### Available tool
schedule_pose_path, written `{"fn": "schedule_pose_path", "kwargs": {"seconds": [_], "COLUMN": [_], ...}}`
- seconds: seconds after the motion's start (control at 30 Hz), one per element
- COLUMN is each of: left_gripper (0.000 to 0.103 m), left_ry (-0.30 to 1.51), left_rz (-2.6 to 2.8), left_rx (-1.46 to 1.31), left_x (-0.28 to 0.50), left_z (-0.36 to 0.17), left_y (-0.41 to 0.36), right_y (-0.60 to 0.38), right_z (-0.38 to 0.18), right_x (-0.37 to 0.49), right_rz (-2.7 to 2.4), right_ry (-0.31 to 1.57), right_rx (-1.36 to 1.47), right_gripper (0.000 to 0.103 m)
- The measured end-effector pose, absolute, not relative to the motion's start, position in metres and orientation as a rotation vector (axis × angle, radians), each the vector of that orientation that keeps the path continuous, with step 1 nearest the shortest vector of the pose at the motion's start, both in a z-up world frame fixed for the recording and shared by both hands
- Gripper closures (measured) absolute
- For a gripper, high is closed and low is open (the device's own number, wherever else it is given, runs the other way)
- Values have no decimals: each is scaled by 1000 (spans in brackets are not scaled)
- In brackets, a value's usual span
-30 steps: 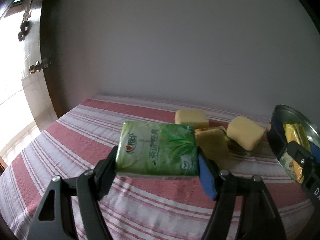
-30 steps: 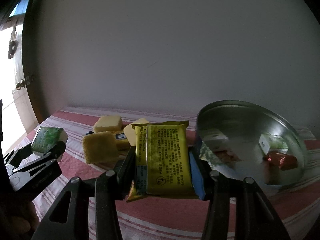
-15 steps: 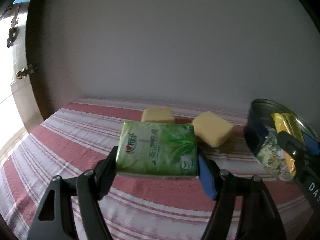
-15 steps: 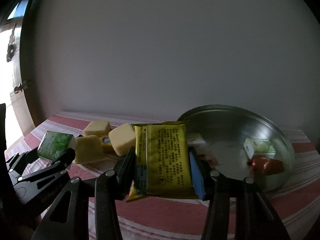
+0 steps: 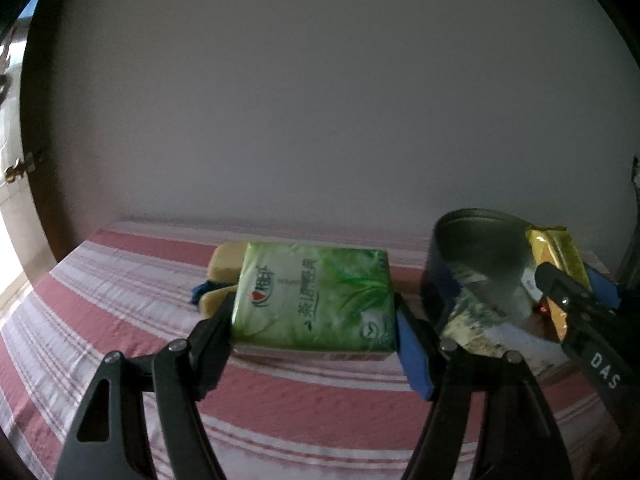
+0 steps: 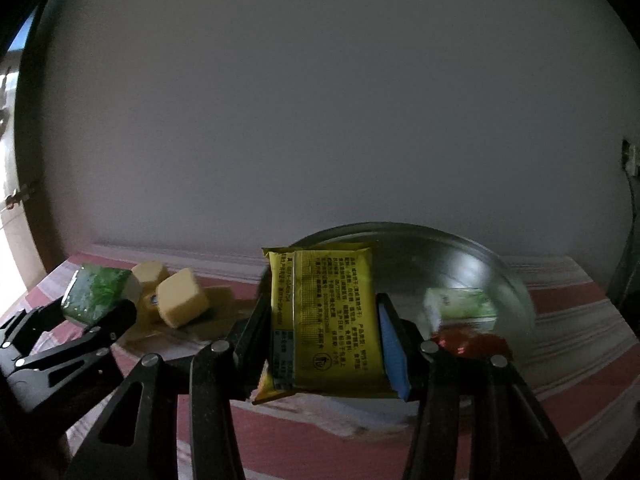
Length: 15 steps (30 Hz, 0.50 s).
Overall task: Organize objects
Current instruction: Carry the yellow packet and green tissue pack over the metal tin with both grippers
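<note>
My left gripper (image 5: 314, 316) is shut on a green tissue pack (image 5: 314, 296) and holds it above the striped cloth, left of the metal bowl (image 5: 476, 248). My right gripper (image 6: 324, 328) is shut on a yellow snack packet (image 6: 326, 316) and holds it in front of the metal bowl (image 6: 420, 256). The bowl holds a green-white pack (image 6: 460, 302) and a red wrapper (image 6: 468, 342). The left gripper with the tissue pack (image 6: 94, 294) shows at the left of the right wrist view. The yellow packet (image 5: 558, 264) shows at the right of the left wrist view.
Yellow sponge blocks (image 6: 180, 302) lie in a pile on the red and white striped cloth (image 5: 120, 300), left of the bowl and behind the tissue pack (image 5: 224, 260). A plain wall stands close behind. A door frame (image 5: 36, 200) is at the far left.
Both grippers have moved right toward the bowl with their packs still held. The bowl now sits directly behind the yellow packet and closer to the tissue pack.
</note>
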<state>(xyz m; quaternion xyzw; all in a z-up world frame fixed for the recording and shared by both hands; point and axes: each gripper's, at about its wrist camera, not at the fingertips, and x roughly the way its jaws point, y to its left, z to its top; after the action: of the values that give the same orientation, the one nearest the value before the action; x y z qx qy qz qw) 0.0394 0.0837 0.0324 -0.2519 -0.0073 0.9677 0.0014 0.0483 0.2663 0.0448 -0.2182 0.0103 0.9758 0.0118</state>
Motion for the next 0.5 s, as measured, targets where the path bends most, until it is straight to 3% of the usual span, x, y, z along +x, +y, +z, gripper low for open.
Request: {"fn": "schedule_pose_path", "kwargs": {"seconds": [0.5], "left_gripper": [30], "left_ry": [57], "left_rz": [2927], "left_rx": [-728], "left_x": [31], "left_z": [43], "left_y": [152], "right_y": [343], "right_z": [41], "right_x": [25], "right_rz": [2864], "right_ry": [119], "right_rx": [-685], "right_gripper": [51]}}
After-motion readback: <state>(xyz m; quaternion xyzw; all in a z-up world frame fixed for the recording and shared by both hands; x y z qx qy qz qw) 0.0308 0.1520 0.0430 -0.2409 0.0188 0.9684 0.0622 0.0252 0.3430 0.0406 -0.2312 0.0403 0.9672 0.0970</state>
